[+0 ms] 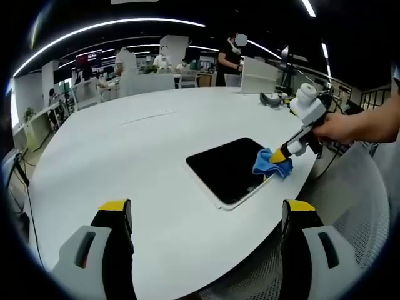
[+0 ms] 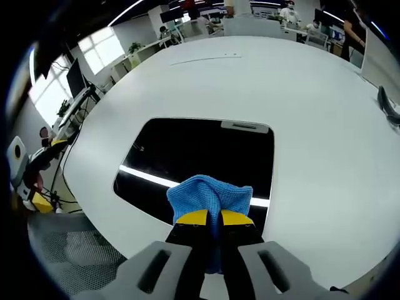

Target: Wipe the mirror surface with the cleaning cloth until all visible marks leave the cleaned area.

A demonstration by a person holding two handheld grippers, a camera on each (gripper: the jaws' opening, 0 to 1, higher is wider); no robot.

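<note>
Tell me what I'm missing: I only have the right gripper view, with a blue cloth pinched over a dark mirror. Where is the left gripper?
Observer: The left gripper is held back over the white table, its jaws wide apart with nothing between them, short of the mirror.
Operator: Which part of the mirror is the cloth on?
Observer: In the left gripper view the cloth sits at the mirror's corner nearest the table edge, where the right gripper comes in.
Operator: Who is holding that gripper?
Observer: A person's bare hand grips its handle, reaching in from the right side of the left gripper view.
</note>
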